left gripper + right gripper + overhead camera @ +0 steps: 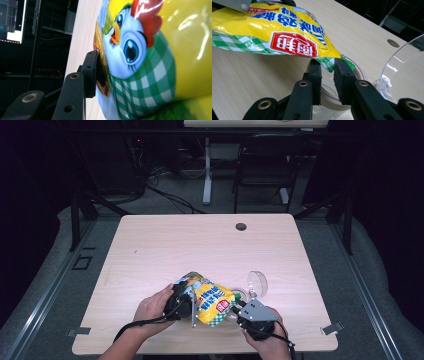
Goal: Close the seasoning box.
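I have the glossy yellow snack bag with the green-checked bottom and cartoon chicken print [212, 301] stretched between my two grippers above the pale wooden table [165, 245]. My left gripper [186, 301] clamps one end: in the left gripper view one black jaw presses flat against the bag's [150, 62] printed face, the jaws partly closed with the bag filling the space between them. My right gripper [327, 75] has its jaws close together around the bag's [287, 30] green-checked corner; whether the pads pinch it I cannot tell. Just behind those jaws stands a round beige container [359, 72], with a clear plastic lid [404, 72] beside it.
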